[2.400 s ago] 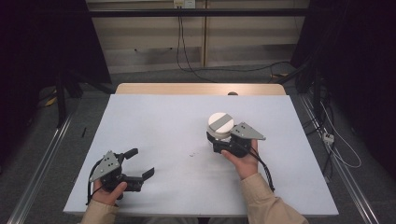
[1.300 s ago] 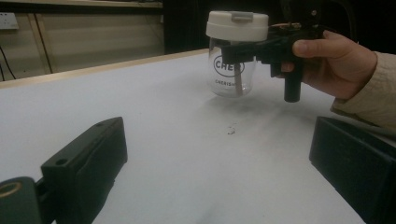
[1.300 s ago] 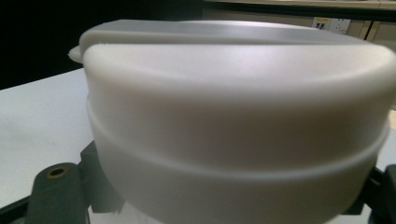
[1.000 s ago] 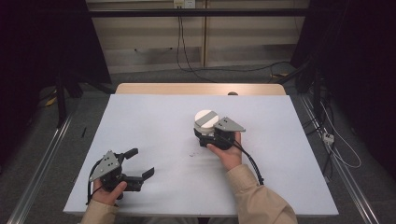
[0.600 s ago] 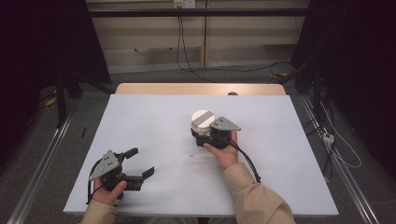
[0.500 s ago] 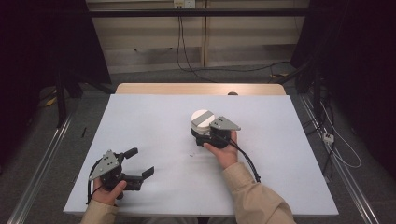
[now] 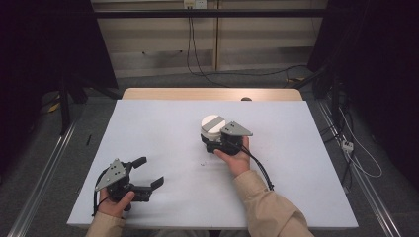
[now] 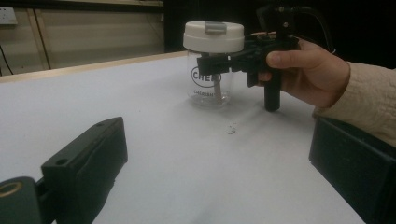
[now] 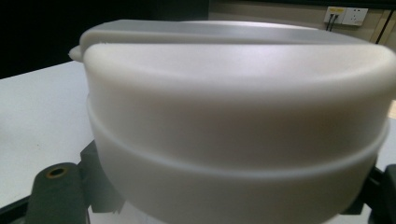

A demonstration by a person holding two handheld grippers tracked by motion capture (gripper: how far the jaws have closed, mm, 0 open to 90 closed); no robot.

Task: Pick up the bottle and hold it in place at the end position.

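Note:
A clear glass jar (image 7: 213, 126) with a white lid and dark lettering stands near the middle of the white table (image 7: 158, 123). My right gripper (image 7: 211, 140) is shut on the jar just under its lid, held by a hand in a cream sleeve. From the left gripper view, the jar (image 8: 212, 70) rests on or just above the surface, with the right gripper (image 8: 223, 62) clamped around it. The white lid (image 9: 233, 116) sits very close in the right gripper view. My left gripper (image 7: 151, 171) lies at the front left, open, with nothing between its jaws.
A small dark speck (image 7: 201, 164) lies on the table in front of the jar. A wooden strip (image 7: 212, 94) borders the far edge. Cables (image 7: 356, 158) trail on the floor at the right, and a metal rail (image 7: 44, 173) runs along the left.
The right gripper has carried the jar leftward and a little farther away over the table, then almost stopped. The left gripper has stayed put.

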